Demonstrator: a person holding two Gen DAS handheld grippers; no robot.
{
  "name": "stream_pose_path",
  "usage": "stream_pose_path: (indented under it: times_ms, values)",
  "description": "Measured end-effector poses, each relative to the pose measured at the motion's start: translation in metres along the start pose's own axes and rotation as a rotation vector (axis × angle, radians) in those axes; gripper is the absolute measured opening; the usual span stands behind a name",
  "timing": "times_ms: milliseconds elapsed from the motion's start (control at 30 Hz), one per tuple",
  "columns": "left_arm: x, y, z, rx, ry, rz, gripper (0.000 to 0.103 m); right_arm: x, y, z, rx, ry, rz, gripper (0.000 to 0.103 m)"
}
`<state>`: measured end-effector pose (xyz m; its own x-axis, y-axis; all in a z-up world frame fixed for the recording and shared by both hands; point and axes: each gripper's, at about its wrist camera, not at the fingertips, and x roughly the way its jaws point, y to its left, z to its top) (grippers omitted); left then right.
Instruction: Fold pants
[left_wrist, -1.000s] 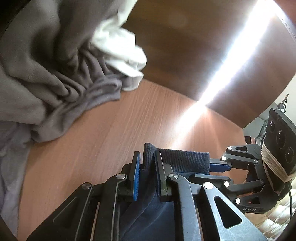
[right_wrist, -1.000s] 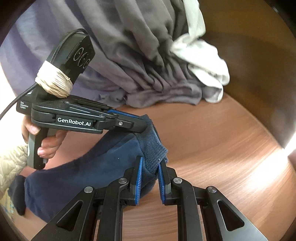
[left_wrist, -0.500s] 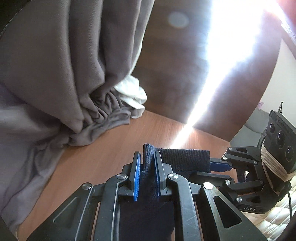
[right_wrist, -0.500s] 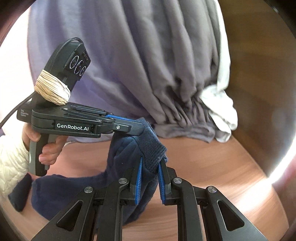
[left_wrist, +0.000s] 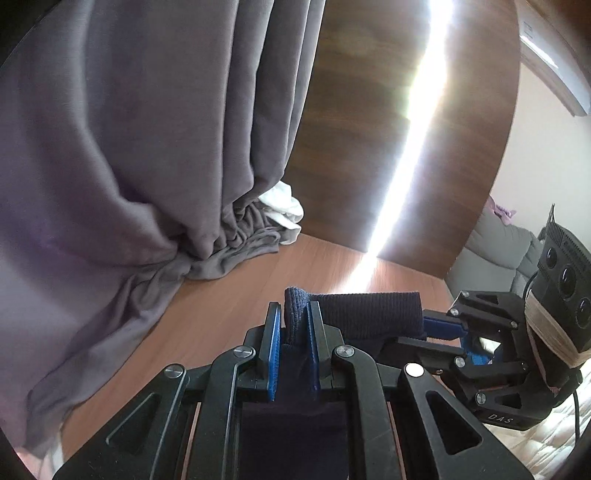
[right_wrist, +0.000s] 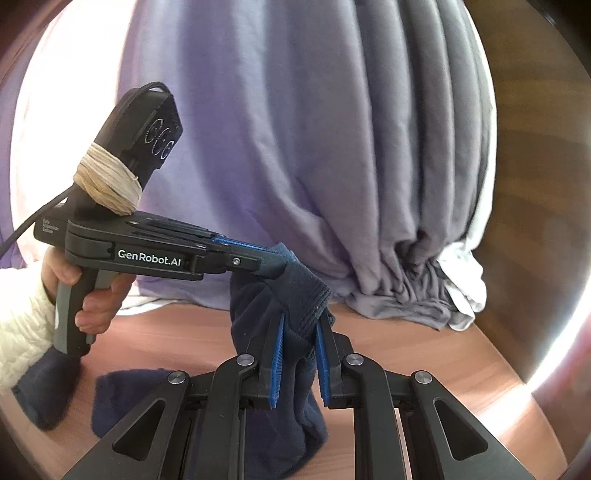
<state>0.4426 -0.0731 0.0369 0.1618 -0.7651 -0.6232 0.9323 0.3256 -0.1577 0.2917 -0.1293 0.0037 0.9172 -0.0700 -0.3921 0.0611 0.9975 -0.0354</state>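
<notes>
The left gripper (left_wrist: 293, 325) has its blue fingers (left_wrist: 272, 345) pressed on a fold of the ribbed band of the pants (left_wrist: 365, 314), so it pinches the cloth. The right gripper (right_wrist: 300, 339) does the same: its two blue fingers (right_wrist: 277, 354) squeeze the ribbed edge from both sides. In the right wrist view the left gripper (right_wrist: 275, 264) comes in from the left side and bites the same band just above and to the left of the right one.

Between the two grips the ribbed band runs as a short, nearly level strip, stretched from one gripper to the other. Below the band the rest of the pants hangs down, so the long axis goes downward from the band toward the desk (right_wrist: 424, 354). The lower part lies on the wood at the lower left of the right wrist view, partly hidden behind the person's hand (right_wrist: 92, 295) in a cream sleeve (right_wrist: 22, 332).

The pants are dark navy, of soft thick fabric, with a knitted ribbed band at the held end.

Behind them, a grey curtain (left_wrist: 147, 147) falls to the desk and bunches there, with a white cloth (left_wrist: 284, 206) beside its folds. A dark wooden panel (left_wrist: 351, 129) stands behind.
</notes>
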Motion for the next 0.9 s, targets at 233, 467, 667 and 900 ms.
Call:
stream_pose_path:
  times_ms: [233,467,667,900]
  values:
    - [-0.04,0.015,-0.032,0.025,0.011,-0.013,0.014,-0.008,0.062,-0.001,-0.028,-0.002,-0.023,0.017]
    - [-0.07,0.034,-0.065,0.036,0.032,-0.027,0.013,-0.003,0.109,-0.004,-0.052,0.028,-0.034,0.017]
    - [-0.086,0.052,-0.095,0.037,0.067,-0.024,0.012,0.006,0.148,-0.011,-0.093,0.057,-0.035,0.017]
    - [-0.092,0.074,-0.137,0.012,0.13,-0.03,0.012,0.025,0.189,-0.028,-0.146,0.117,-0.002,0.017]
